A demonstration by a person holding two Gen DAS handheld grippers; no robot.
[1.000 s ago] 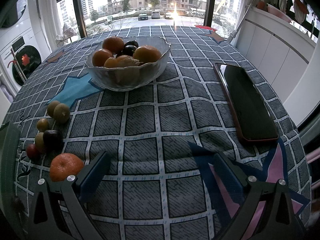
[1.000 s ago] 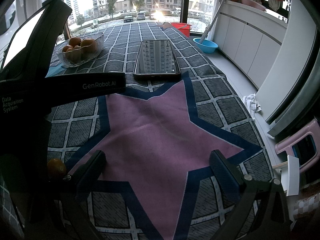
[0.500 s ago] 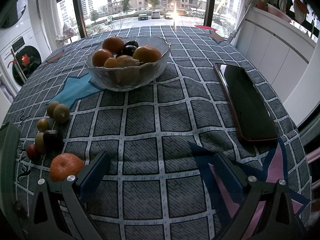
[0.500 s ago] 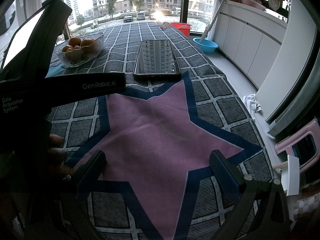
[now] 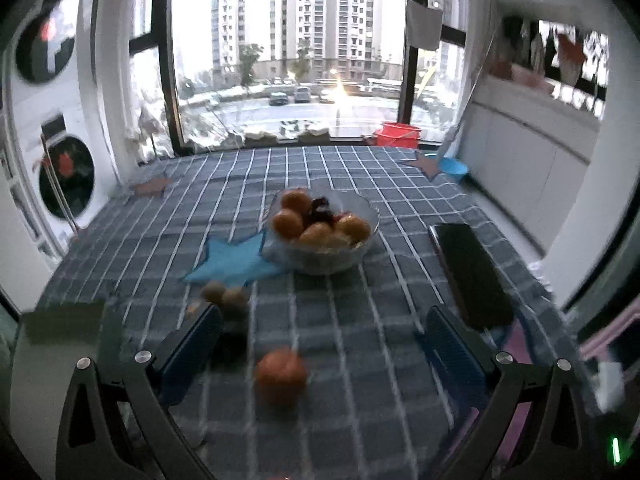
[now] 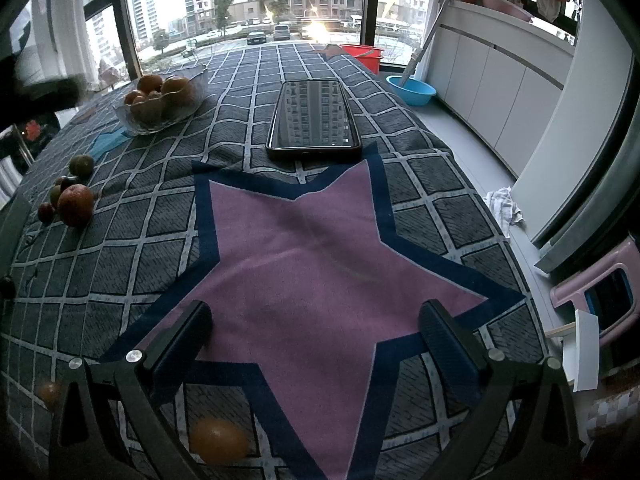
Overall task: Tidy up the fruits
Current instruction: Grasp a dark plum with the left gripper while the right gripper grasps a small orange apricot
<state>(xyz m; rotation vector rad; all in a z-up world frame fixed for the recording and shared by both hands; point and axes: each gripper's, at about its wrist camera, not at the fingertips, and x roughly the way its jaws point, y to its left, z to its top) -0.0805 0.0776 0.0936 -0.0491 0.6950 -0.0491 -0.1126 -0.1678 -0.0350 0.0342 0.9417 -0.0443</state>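
A glass bowl (image 5: 320, 258) with oranges and dark fruits stands mid-table; it also shows in the right wrist view (image 6: 160, 120). A loose orange (image 5: 281, 376) lies just ahead of my open, empty left gripper (image 5: 324, 344), between its fingers' line. Small kiwis (image 5: 224, 296) lie beyond the left finger. In the right wrist view the loose orange (image 6: 76, 205) sits with small fruits (image 6: 82, 165) at the left. My right gripper (image 6: 316, 340) is open and empty over the purple star. A small orange fruit (image 6: 218, 440) lies under its left finger.
A black phone (image 5: 472, 276) lies right of the bowl, also in the right wrist view (image 6: 314, 118). Washing machines stand at the left, white cabinets at the right. A blue basin (image 6: 410, 90) and red bucket (image 6: 362, 56) sit past the table's far edge.
My left gripper has lifted and pulled back, tilting up; the view is blurred by motion. It has left the right wrist view, uncovering the loose fruits. My right gripper has barely moved.
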